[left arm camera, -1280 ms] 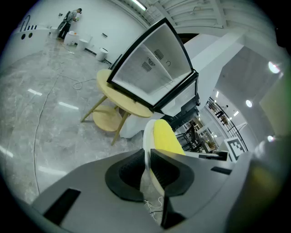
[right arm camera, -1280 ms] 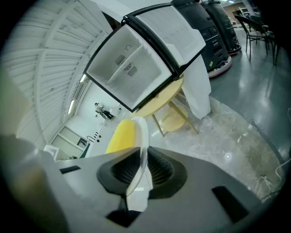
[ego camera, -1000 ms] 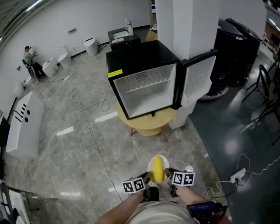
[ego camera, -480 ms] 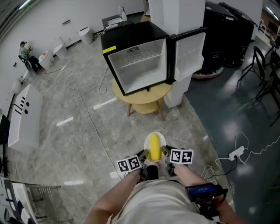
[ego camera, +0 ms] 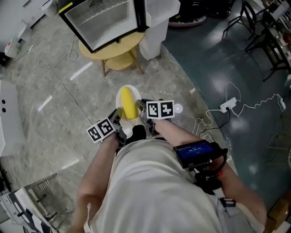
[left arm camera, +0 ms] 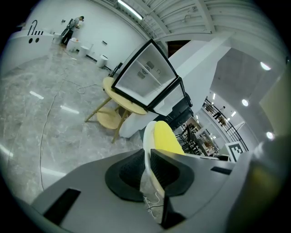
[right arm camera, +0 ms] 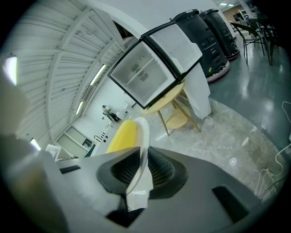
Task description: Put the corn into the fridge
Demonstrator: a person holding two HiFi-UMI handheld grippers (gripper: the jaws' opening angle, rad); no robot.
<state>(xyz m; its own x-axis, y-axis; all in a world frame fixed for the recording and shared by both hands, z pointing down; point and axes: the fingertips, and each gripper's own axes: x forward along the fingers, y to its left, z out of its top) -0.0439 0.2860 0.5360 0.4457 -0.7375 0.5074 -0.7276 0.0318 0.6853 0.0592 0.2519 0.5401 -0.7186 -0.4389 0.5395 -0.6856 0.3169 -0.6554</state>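
A yellow corn cob (ego camera: 129, 103) lies on a white plate (ego camera: 118, 97) held in front of the person's body. My left gripper (ego camera: 119, 115) is shut on the plate's left rim and my right gripper (ego camera: 142, 107) on its right rim. In the left gripper view the pads pinch the rim (left arm camera: 147, 139) with the corn (left arm camera: 167, 138) just right of it. The right gripper view has the rim (right arm camera: 143, 136) between the pads and the corn (right arm camera: 122, 135) on the left. The black fridge (ego camera: 102, 20) stands open ahead on a round yellow table (ego camera: 117, 49), its white inside bare.
The fridge door (ego camera: 160, 10) hangs open to the right beside a white pillar. A thin cable (ego camera: 63, 88) runs over the marble floor at left. A power strip (ego camera: 226, 105) with white leads lies at right. Chairs (ego camera: 254, 18) stand at the far right.
Both grippers have carried the plate and corn toward the fridge. The fridge and table now sit much nearer, at the top edge of the head view, which looks more steeply down.
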